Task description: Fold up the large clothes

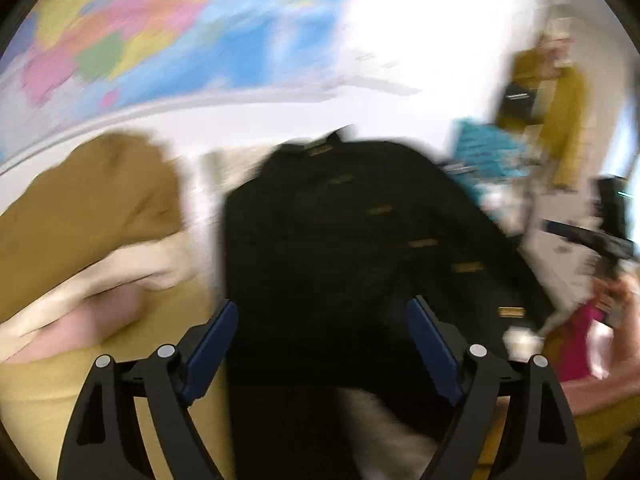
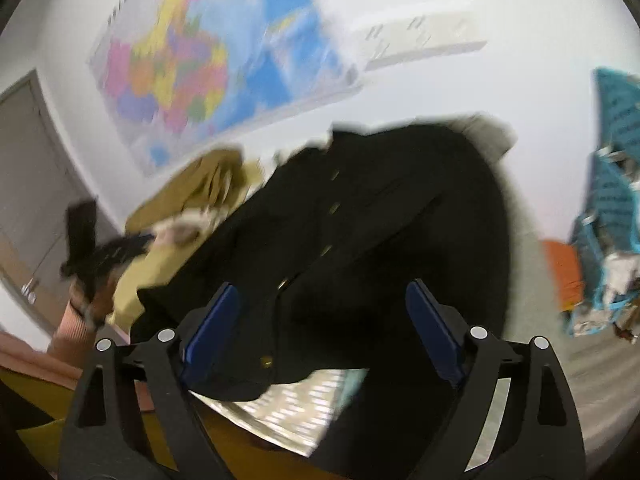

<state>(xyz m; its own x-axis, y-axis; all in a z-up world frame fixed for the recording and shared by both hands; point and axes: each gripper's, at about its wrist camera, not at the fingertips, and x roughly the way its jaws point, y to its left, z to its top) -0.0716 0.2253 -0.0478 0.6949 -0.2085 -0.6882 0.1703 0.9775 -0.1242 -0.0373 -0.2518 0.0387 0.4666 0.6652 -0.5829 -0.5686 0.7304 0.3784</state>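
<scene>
Left wrist: black coat lies ahead of spread left gripper.

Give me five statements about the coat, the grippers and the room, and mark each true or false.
1. The coat is black with gold buttons. True.
2. The left gripper is shut on the coat. False: its jaws stand wide open.
3. The right gripper is open. True.
4. A colourful map hangs on the wall. True.
5. The pile beside the coat is red. False: it is tan and cream.
</scene>
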